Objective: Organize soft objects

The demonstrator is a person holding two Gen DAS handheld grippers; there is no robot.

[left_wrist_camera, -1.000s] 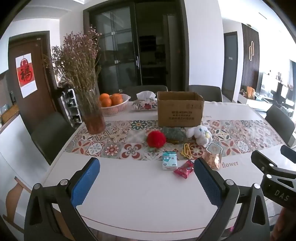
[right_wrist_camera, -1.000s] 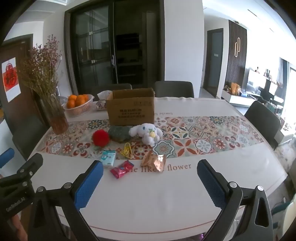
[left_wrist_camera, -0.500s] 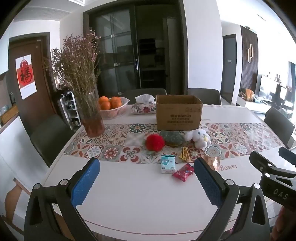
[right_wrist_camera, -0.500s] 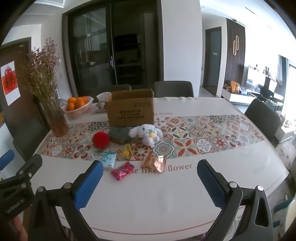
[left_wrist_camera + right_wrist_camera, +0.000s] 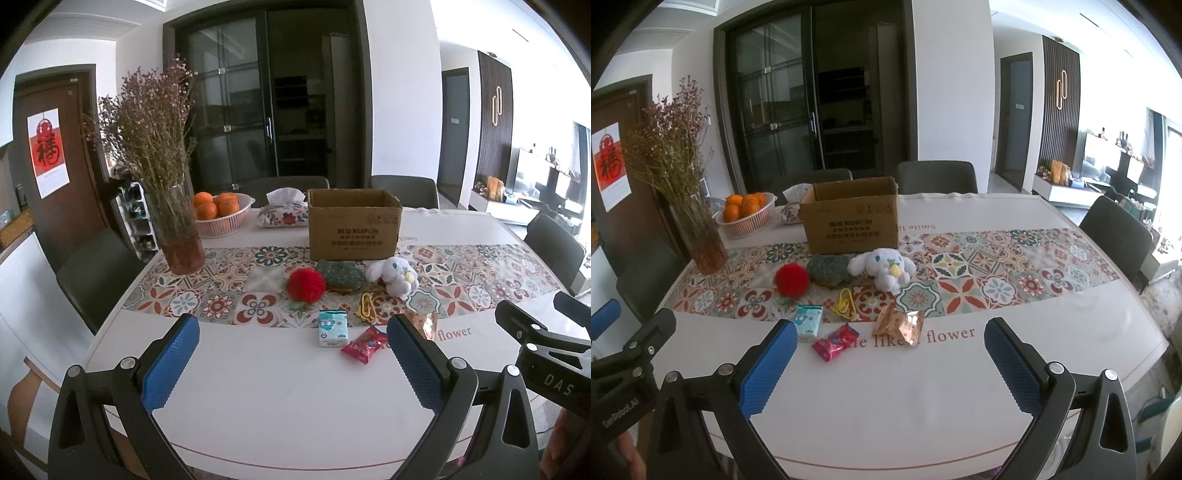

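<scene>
An open cardboard box (image 5: 354, 229) (image 5: 851, 221) stands on the patterned runner. In front of it lie a red pompom (image 5: 306, 285) (image 5: 792, 279), a green cloth pouch (image 5: 341, 275) (image 5: 827, 268) and a white plush dog (image 5: 393, 275) (image 5: 882, 267). Nearer me lie a yellow clip (image 5: 844, 307), a tissue pack (image 5: 333, 327) (image 5: 809, 322), a red snack packet (image 5: 364, 344) (image 5: 835, 341) and a copper foil packet (image 5: 899, 325). My left gripper (image 5: 293, 360) and my right gripper (image 5: 890, 363) are both open and empty, held above the table's near edge, short of the objects.
A glass vase of dried flowers (image 5: 179, 236) stands at the left. A basket of oranges (image 5: 221, 216) and a tissue box (image 5: 284, 214) sit behind it. Chairs ring the white table (image 5: 258, 387).
Both views have tilted or risen slightly, so the objects sit a little lower in frame. Nothing on the table has moved. Both grippers stay open.
</scene>
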